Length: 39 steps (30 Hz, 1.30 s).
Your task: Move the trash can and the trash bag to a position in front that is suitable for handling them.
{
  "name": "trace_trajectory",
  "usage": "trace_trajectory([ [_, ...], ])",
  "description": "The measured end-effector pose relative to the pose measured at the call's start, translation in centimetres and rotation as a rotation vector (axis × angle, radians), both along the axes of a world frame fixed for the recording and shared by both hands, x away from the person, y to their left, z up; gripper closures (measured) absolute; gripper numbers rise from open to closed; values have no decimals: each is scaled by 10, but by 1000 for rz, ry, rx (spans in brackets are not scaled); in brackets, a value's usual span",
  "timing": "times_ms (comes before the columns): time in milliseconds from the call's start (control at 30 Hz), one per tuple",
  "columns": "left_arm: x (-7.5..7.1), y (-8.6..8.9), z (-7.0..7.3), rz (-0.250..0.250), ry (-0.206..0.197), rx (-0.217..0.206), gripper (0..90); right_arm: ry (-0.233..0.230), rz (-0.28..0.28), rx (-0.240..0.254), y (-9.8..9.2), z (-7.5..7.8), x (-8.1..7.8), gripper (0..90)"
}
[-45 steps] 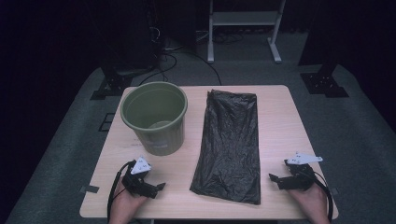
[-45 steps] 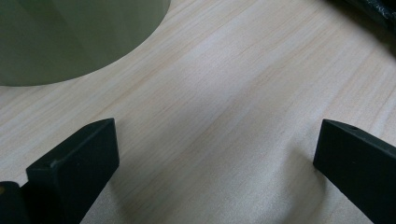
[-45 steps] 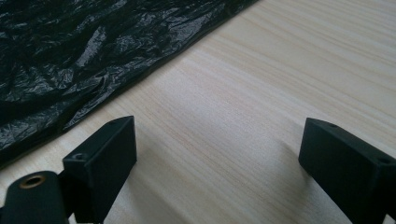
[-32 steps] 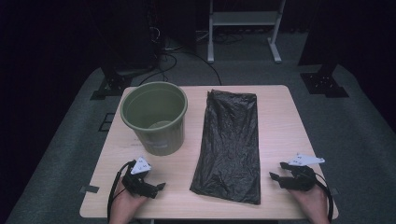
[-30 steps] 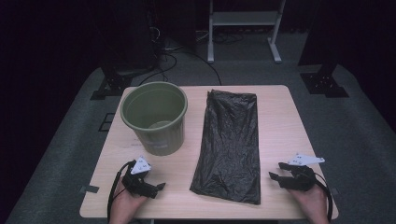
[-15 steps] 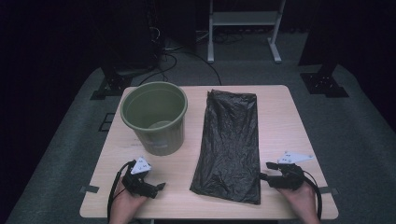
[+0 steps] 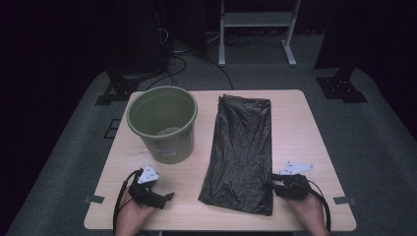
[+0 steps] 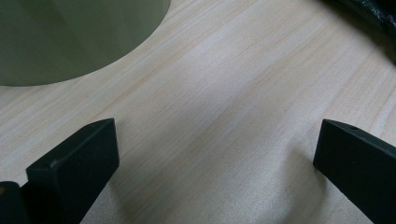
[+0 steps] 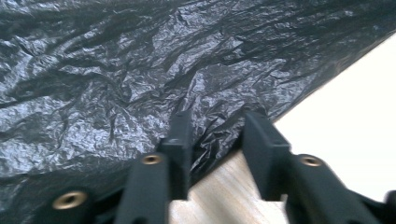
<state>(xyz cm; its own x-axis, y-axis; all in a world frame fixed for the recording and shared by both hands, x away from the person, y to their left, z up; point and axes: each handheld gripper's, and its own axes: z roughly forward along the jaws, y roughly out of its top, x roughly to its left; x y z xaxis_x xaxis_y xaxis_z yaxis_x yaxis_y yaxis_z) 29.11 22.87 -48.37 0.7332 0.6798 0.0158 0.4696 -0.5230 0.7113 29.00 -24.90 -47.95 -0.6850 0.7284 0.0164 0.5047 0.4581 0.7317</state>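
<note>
Well, the black bag (image 7: 242,150) lies flat and long on the wooden surface (image 7: 305,132), right beside the green bin (image 7: 163,123) but not touching it. It looks thin, soft and very light, like a big rubbish bag. It is full of little wrinkles and it shines a bit, so I think it is slippery too. A bag like that flops and folds when it goes up, and it can slide out of a weak pinch. It can tear on a sharp pull. The best place to grab seems to be the near edge by the corner, where a fold stands up a little from the wood.

That is just where the right claw (image 9: 212,128) is. Its two black jaws have just been closing, and now they sit close together with a crinkled bit of the bag's edge bunched up between them. The plastic puckers there, so I think the jaws are pinching it, though only a small bit. From above, the right claw (image 7: 275,181) sits at the bag's near right corner, low on the wood.

The left claw (image 8: 212,149) rests near the foot of the bin. Its jaws stand wide apart and hold nothing; only bare wood lies between them. From above it (image 7: 166,197) sits in front of the bin, well away from the bag
</note>
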Motion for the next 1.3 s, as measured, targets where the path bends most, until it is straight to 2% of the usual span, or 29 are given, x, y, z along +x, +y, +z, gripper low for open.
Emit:
trace_trajectory([
  [100, 0, 0, 0, 0, 0, 0, 0, 7, 9, 2, -3, 0, 0, 883],
  [133, 0, 0, 0, 0, 0, 0, 0, 12, 9, 4, -4, 0, 0, 900],
  [433, 0, 0, 0, 0, 0, 0, 0, 9, -24, 7, -17, 4, 0, 900],
  [667, 0, 0, 0, 0, 0, 0, 0, 10, -67, 4, -39, 7, 0, 900],
  [967, 0, 0, 0, 0, 0, 0, 0, 21, -95, 14, -66, 8, -3, 900],
  [1033, 0, 0, 0, 0, 0, 1, 0, 21, -103, 21, -77, 8, -4, 900],
  [1300, 0, 0, 0, 0, 0, 0, 0, 16, -168, 3, -104, 8, -4, 900],
])
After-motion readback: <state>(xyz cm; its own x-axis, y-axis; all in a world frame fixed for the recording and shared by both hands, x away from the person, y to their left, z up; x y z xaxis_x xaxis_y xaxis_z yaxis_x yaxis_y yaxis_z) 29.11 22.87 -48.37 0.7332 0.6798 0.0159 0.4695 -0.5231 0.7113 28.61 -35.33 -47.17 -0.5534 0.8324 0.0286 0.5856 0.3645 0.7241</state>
